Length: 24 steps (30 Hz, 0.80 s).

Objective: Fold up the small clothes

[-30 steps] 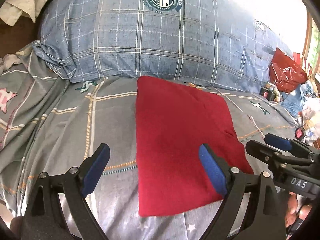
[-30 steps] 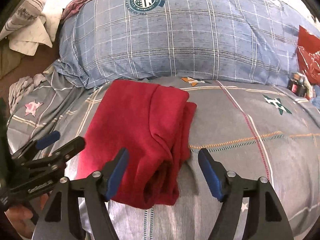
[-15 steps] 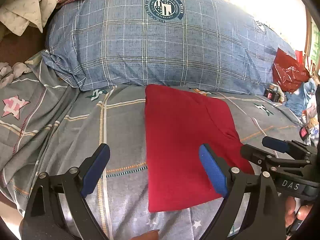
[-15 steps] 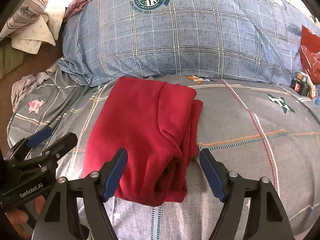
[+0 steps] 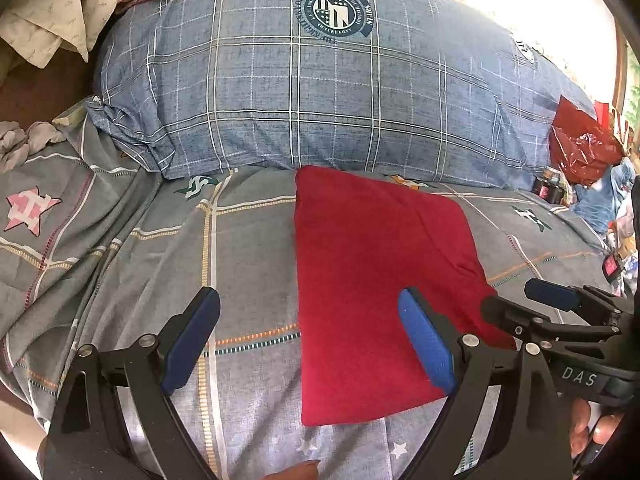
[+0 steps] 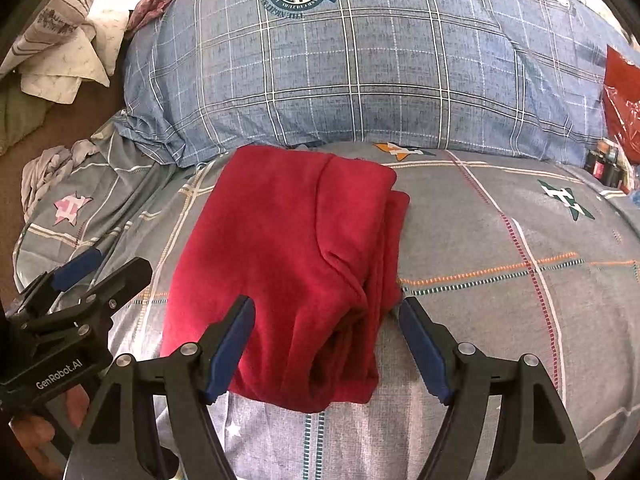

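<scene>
A folded red garment (image 5: 376,280) lies flat on the grey patterned bedsheet (image 5: 160,264), its stacked layers showing at the right edge in the right wrist view (image 6: 296,264). My left gripper (image 5: 308,336) is open and empty, held above the garment's near left edge. My right gripper (image 6: 326,340) is open and empty, above the garment's near right corner. The right gripper shows in the left wrist view (image 5: 532,304), and the left gripper shows in the right wrist view (image 6: 92,268). Neither touches the cloth.
A large blue plaid pillow (image 5: 320,92) lies behind the garment. Crumpled pale clothes (image 5: 52,28) sit at the far left. A red plastic bag (image 5: 580,152) and small jars (image 5: 548,188) stand at the far right beside the bed.
Both grippers have drawn back and up from the garment, which now looks smaller and farther. The garment has not moved; both stay open.
</scene>
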{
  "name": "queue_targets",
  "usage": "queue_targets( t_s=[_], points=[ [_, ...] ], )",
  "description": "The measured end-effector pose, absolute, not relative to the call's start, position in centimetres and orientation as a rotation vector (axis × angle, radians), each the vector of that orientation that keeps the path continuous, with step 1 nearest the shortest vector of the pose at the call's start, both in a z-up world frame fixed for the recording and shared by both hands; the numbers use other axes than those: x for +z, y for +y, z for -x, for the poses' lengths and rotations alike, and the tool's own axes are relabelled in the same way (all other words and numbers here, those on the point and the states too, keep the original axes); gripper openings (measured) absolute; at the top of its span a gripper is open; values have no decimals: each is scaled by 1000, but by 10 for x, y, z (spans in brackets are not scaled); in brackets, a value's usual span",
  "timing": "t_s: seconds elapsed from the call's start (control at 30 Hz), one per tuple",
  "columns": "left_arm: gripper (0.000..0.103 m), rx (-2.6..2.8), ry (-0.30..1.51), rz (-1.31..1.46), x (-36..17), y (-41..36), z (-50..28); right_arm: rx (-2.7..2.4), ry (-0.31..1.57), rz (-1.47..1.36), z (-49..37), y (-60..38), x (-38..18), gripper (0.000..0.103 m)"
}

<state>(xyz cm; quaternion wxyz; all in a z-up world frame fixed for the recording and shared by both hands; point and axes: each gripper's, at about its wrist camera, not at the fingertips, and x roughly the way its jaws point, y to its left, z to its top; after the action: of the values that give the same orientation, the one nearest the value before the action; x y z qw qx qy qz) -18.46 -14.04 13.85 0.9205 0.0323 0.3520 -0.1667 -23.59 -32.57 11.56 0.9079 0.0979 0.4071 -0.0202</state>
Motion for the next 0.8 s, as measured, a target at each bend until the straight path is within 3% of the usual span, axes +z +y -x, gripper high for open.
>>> queue_targets(
  t_s=[0.8],
  points=[
    [92,-346,748,-64,131,-140,177,-39,859,-189,228,-322,111,77]
  ],
)
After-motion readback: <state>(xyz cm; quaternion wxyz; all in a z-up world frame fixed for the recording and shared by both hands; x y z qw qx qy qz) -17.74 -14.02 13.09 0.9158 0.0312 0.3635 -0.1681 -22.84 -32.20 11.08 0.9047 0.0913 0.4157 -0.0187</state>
